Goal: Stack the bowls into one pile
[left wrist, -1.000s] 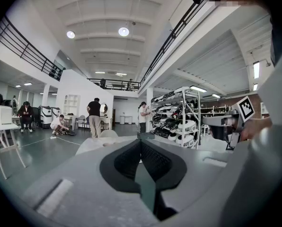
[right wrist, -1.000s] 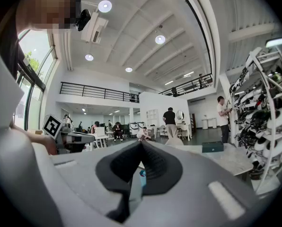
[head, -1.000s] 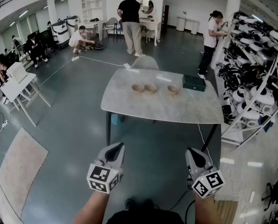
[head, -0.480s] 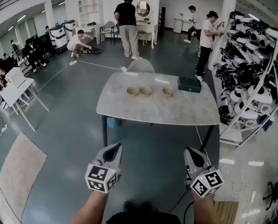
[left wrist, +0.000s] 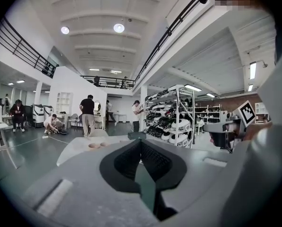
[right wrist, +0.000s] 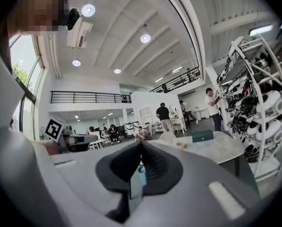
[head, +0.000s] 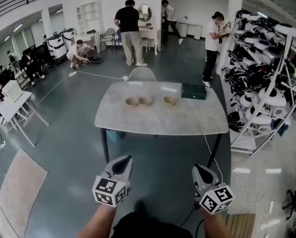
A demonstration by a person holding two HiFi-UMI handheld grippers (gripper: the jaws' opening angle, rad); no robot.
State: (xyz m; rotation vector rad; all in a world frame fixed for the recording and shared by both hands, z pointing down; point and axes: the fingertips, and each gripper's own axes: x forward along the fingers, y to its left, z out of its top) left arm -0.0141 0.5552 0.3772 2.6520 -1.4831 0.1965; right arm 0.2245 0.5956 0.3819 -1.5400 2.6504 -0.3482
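**Both grippers shut and empty, bowls unstacked on the table ahead**

You are standing back from a pale marble-look table (head: 158, 120), with open grey floor between it and you. To your right runs a white shelving rack (head: 267, 78) crowded with black and white gear. A pale chair (head: 141, 74) is tucked in at the table's far edge.

Your left gripper (head: 123, 161) and right gripper (head: 198, 169) are held low in front of you, well apart from each other, and both point towards the table. In the left gripper view, the left gripper's (left wrist: 140, 143) jaws meet at the tips with nothing between them. The right gripper view shows the same for the right gripper (right wrist: 141, 144): tips together, nothing held. Neither touches anything.

A dark green box (head: 193, 91) lies near the table's far right corner. Left of it, three tan bowls stand upright in a row on the far half. The left bowl (head: 132, 101) and middle bowl (head: 146, 100) are just beside each other. The right bowl (head: 170, 100) is a little apart from them.
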